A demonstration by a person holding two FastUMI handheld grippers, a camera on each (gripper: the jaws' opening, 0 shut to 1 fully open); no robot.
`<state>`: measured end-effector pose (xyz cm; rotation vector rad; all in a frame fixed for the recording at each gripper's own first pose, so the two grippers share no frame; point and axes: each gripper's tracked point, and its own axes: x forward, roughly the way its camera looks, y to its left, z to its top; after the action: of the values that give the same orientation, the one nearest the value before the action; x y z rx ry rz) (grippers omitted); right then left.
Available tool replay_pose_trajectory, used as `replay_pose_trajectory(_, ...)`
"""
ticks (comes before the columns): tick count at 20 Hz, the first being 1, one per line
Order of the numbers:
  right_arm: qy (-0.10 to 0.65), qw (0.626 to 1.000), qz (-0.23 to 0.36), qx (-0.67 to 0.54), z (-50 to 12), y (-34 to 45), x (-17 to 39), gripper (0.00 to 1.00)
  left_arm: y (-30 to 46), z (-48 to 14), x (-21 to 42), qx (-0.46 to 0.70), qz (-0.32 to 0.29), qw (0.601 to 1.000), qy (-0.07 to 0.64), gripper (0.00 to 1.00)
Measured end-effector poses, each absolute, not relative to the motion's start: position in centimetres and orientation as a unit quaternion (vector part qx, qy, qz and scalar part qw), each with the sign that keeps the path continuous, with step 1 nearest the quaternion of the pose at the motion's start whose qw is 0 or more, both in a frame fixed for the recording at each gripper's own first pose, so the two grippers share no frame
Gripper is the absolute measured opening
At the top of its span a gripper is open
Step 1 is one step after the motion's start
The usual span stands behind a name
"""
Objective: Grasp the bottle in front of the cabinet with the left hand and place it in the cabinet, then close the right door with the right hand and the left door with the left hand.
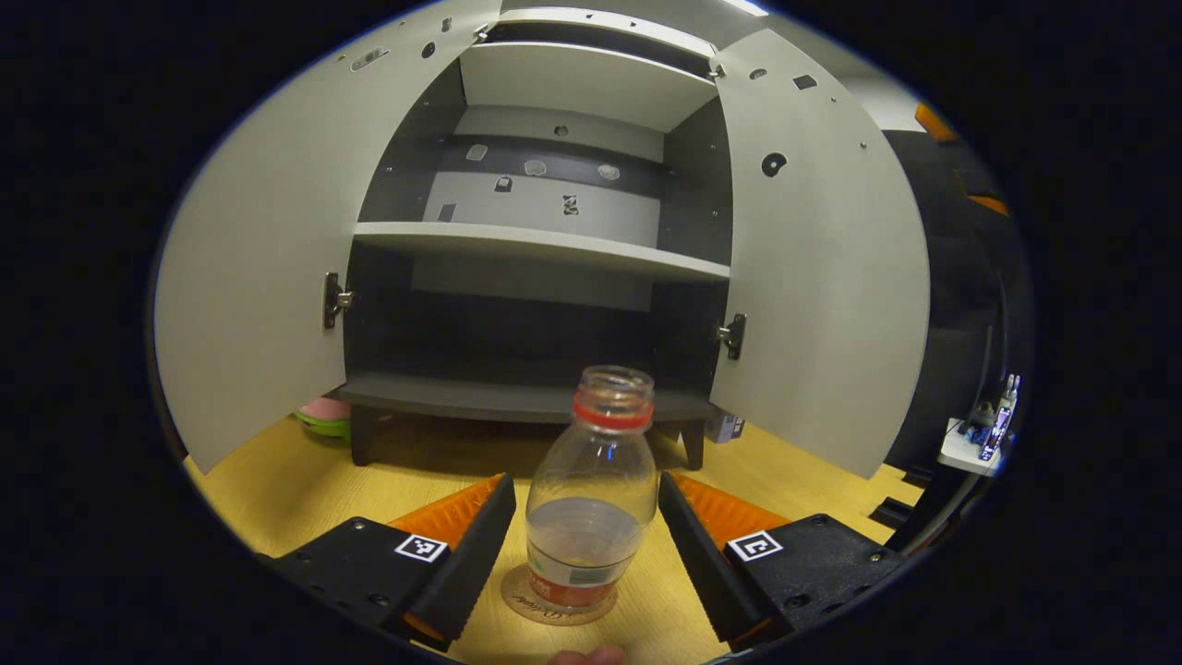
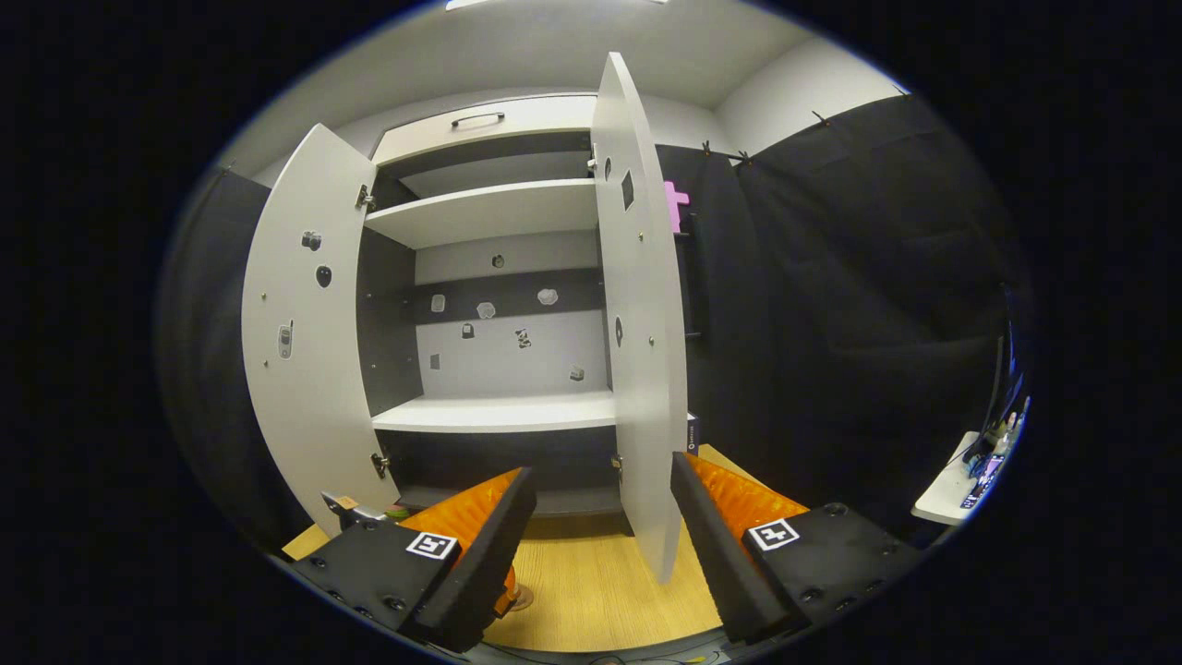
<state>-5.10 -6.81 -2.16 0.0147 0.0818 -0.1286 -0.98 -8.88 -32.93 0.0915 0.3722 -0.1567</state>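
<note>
The bottle (image 1: 591,489) stands upright on a coaster on the table before the open cabinet (image 1: 540,242), between the left gripper (image 1: 587,545)'s wide jaws, untouched; right gripper (image 2: 598,545) also gapes wide

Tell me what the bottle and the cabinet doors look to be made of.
Clear capless bottle with red neck ring: likely thin glossy plastic; see-through, highlights, liquid visible inside. Pale grey flat cabinet doors: probably matte laminated board; smooth even surface, metal hinges. The core cannot be told.
</note>
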Motion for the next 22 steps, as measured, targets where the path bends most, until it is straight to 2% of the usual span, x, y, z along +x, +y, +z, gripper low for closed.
replay_pose_trajectory(3,0.046,0.997,-0.061,0.004,-2.5,-6.6,-5.2,0.98,-8.7,-35.7,-1.8,0.062,-0.084,0.973,0.207,0.95)
replay_pose_trajectory(7,0.051,0.997,-0.062,0.004,-2.8,-6.8,-5.4,0.98,-8.3,-35.7,-2.5,0.065,-0.076,0.974,0.204,0.91)
replay_pose_trajectory(8,0.054,0.997,-0.062,0.005,-2.9,-6.8,-5.4,0.98,-8.1,-35.7,-2.4,0.068,-0.073,0.973,0.207,0.74)
replay_pose_trajectory(10,0.056,0.997,-0.061,0.008,-3.2,-6.8,-5.6,0.98,-8.3,-35.2,-3.1,0.062,-0.083,0.968,0.228,0.69)
replay_pose_trajectory(15,0.059,0.996,-0.062,0.023,-4.0,-6.9,-5.6,0.98,-8.9,-26.2,-3.7,0.035,-0.110,0.972,0.203,0.69)
replay_pose_trajectory(19,0.063,0.996,-0.049,0.027,-5.1,-6.7,-5.2,0.98,-10.4,-16.9,-3.2,-0.005,-0.157,0.974,0.164,0.68)
replay_pose_trajectory(22,0.052,0.997,-0.057,0.022,-5.0,-7.7,-5.0,0.98,-9.9,-9.2,-0.8,-0.015,-0.146,0.982,0.120,0.68)
